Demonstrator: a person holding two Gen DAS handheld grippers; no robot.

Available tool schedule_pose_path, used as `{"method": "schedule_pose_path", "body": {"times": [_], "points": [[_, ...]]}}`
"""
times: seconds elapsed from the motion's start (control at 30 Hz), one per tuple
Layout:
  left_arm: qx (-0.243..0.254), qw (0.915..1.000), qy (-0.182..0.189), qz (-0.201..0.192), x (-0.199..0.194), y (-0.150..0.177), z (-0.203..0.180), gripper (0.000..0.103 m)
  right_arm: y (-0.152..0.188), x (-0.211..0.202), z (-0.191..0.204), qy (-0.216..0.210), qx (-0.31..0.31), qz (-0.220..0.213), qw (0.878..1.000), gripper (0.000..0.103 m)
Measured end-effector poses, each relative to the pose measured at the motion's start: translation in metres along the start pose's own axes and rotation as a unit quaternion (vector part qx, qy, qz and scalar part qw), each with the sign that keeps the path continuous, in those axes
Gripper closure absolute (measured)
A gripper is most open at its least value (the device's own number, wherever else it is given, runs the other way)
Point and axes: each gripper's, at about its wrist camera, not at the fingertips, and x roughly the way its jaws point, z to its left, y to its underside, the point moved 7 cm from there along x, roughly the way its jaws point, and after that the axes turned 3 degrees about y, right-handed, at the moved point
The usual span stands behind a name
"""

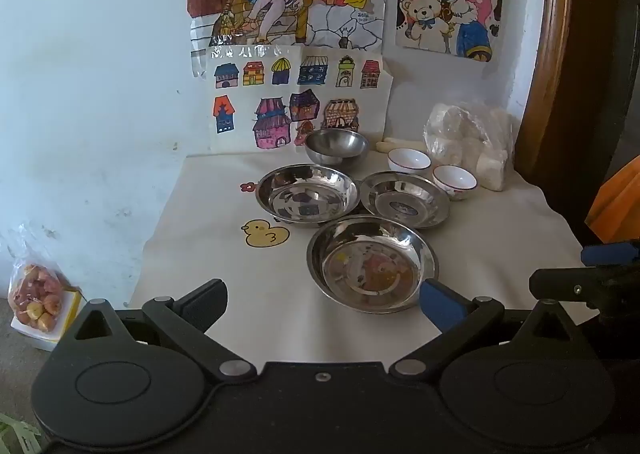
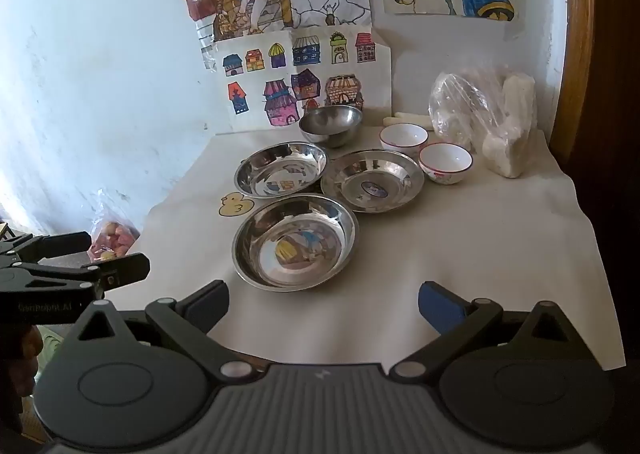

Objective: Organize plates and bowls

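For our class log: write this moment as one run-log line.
left gripper: open, empty | right gripper: open, empty | steel plates: unstacked | white bowls: apart

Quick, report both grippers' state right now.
Left gripper: open, holding nothing.
Right gripper: open, holding nothing.

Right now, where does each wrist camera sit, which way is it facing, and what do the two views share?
Left wrist: behind the open left gripper, angled down at the nearest steel plate; the right gripper pokes in at the right edge.
Right wrist: behind the open right gripper, angled down at the table; the left gripper shows at left.
Shared: three steel plates, steel bowl, two white bowls, wall drawings.
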Motion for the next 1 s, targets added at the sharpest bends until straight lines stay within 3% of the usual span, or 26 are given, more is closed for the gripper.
{"method": "schedule_pose_path", "body": {"times": [1.0], "points": [[0.004,1.0,0.001,0.005,-0.001,0.0018,-0.0005,0.001,0.0021,-0.002,-0.0004,-0.002,0.001,-0.001,1.0,0.0]]}}
